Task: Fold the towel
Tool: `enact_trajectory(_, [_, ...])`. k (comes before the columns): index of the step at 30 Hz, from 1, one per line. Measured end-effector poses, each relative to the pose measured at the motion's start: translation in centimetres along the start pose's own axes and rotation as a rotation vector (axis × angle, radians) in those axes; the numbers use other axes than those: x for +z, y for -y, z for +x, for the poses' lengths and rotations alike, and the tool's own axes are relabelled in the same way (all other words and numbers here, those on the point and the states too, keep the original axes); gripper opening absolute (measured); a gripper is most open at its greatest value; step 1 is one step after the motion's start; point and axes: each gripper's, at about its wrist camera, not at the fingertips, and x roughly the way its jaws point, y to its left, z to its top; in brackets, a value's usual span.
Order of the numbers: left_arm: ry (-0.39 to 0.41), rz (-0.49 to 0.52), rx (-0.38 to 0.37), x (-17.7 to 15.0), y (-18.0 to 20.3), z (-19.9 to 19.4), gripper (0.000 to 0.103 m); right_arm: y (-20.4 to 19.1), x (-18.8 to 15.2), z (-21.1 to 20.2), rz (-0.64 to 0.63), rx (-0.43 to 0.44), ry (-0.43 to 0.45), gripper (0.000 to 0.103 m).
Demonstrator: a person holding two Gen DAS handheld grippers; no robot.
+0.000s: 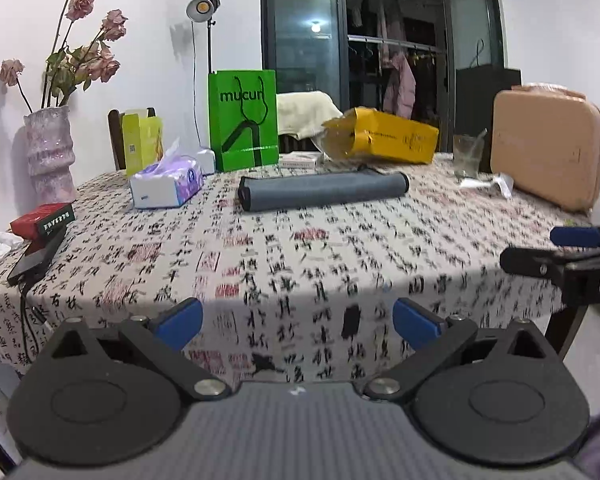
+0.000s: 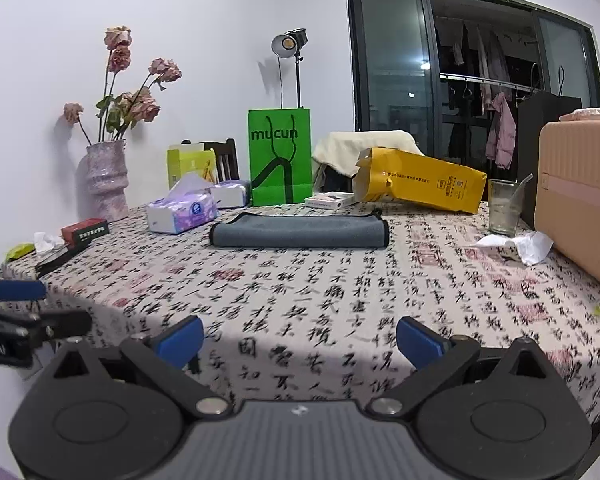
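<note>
A grey towel (image 1: 322, 191) lies folded into a narrow band with black edging on the far middle of the table; it also shows in the right wrist view (image 2: 300, 230). My left gripper (image 1: 298, 322) is open and empty, held near the table's front edge, far short of the towel. My right gripper (image 2: 300, 340) is open and empty, also at the front edge. Each gripper appears in the other's view: the right one at the right side (image 1: 540, 248), the left one at the left side (image 2: 32, 304).
The table has a calligraphy-print cloth (image 2: 340, 300). Behind the towel stand a green paper bag (image 2: 281, 156), a yellow bag lying on its side (image 2: 420, 184), a tissue pack (image 2: 182, 212) and a vase of flowers (image 2: 104, 180). A glass (image 2: 504, 206) and a beige case (image 2: 580, 196) are at right.
</note>
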Motion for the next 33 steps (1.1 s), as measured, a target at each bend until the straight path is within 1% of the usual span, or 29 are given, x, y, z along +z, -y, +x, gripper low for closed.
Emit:
enact_trajectory(2, [-0.009, -0.011, -0.013, -0.3, -0.1, -0.4, 0.103, -0.4, -0.4, -0.6, 0.008, -0.004, 0.0, 0.103])
enact_trajectory(6, [0.005, -0.025, -0.037, -0.4, -0.2, -1.1, 0.103, -1.1, -0.8, -1.6, -0.003, 0.006, -0.014, 0.103])
enact_trajectory(10, [0.006, -0.049, -0.033, -0.7, -0.5, -1.8, 0.103, -1.5, -1.0, -2.8, -0.012, 0.005, -0.012, 0.103])
enact_trajectory(12, [0.02, -0.058, -0.022, -0.8, -0.8, -2.3, 0.103, -1.6, -1.2, -3.3, -0.01, 0.009, -0.018, 0.103])
enact_trajectory(19, [0.059, -0.04, 0.013, -0.9, -1.1, -3.7, 0.103, -2.0, -1.9, -5.0, 0.004, 0.036, -0.039, 0.103])
enact_trajectory(22, [0.077, -0.026, 0.012, -0.7, -0.7, -4.1, 0.103, -2.0, -2.0, -6.0, 0.007, 0.022, -0.047, 0.103])
enact_trajectory(25, [0.084, -0.023, 0.012, -0.6, -0.5, -4.1, 0.103, -1.9, -1.8, -6.7, 0.012, 0.001, -0.036, 0.103])
enact_trajectory(29, [0.083, -0.025, 0.014, -0.7, -0.6, -4.1, 0.103, -1.8, -1.7, -6.5, 0.013, 0.006, -0.037, 0.103])
enact_trajectory(33, [0.083, -0.026, 0.014, -0.7, -0.6, -4.1, 0.103, -1.7, -1.6, -6.4, 0.023, -0.009, -0.041, 0.103])
